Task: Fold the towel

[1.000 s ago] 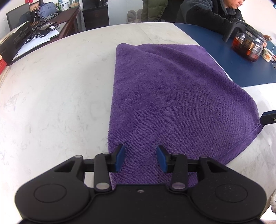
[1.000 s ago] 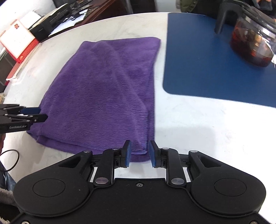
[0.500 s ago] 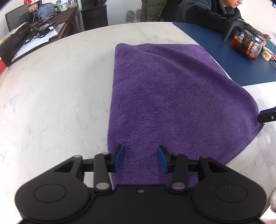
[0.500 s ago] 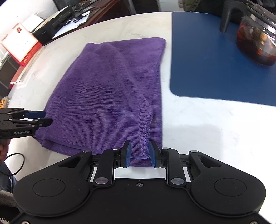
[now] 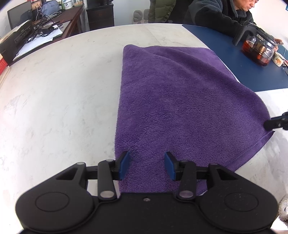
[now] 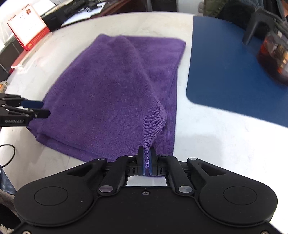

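Note:
A purple towel [image 5: 180,100] lies folded on the white marble table [image 5: 59,100]. My left gripper [image 5: 147,165] is open, its blue pads straddling the towel's near left corner without pinching it. In the right wrist view the same towel [image 6: 111,90] shows a top layer pulled up into a peak at its near right corner. My right gripper [image 6: 146,158] is shut on that corner, which rises off the lower layer. The left gripper [image 6: 36,108] appears at the towel's left edge there, and the right gripper's tip [image 5: 275,122] shows at the right edge in the left wrist view.
A blue mat [image 6: 234,72] lies to the right of the towel, with a glass teapot [image 5: 259,50] of dark tea on it. A person in a dark jacket [image 5: 216,16] sits at the far side. A desk with papers [image 5: 36,39] and a red calendar [image 6: 28,34] stand at the left.
My right gripper has shut on the towel's near right corner and lifted it into a peak. The left gripper has stayed open over the near left corner.

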Demonstrator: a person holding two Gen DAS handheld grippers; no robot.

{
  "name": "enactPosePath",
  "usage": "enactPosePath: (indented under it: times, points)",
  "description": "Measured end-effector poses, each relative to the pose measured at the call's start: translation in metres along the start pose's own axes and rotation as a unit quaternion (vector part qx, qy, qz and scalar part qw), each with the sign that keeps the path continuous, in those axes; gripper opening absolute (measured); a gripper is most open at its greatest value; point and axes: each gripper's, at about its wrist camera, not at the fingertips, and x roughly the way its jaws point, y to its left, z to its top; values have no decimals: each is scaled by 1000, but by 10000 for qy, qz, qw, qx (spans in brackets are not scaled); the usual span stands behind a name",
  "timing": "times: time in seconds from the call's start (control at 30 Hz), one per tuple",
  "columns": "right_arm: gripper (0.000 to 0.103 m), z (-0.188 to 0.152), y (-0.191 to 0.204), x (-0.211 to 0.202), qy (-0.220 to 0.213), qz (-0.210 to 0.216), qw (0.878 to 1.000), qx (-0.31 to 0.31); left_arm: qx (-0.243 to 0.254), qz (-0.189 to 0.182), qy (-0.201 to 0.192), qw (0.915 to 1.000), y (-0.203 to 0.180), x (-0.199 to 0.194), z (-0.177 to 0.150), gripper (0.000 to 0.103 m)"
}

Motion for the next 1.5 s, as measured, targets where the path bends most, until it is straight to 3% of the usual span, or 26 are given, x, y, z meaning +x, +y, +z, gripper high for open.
enactPosePath:
  times: [0.43, 0.93, 1.27, 1.5]
  points:
    - [4, 5, 3, -41, -157, 126, 9998, 57, -92, 4, 24, 10000, 8, -5, -6, 41]
    - [4, -3, 3, -1, 304, -193, 9992, -157, -73, 38, 145, 9999, 12, -4, -7, 42]
    - [4, -5, 14, 11, 363, -539, 9957, -667, 24, -44, 54, 10000, 18, -23, -15, 44]
    - [4, -6, 9, 14, 358, -455, 9964, -620, 132, -130, -8, 9998, 19, -39, -22, 44]
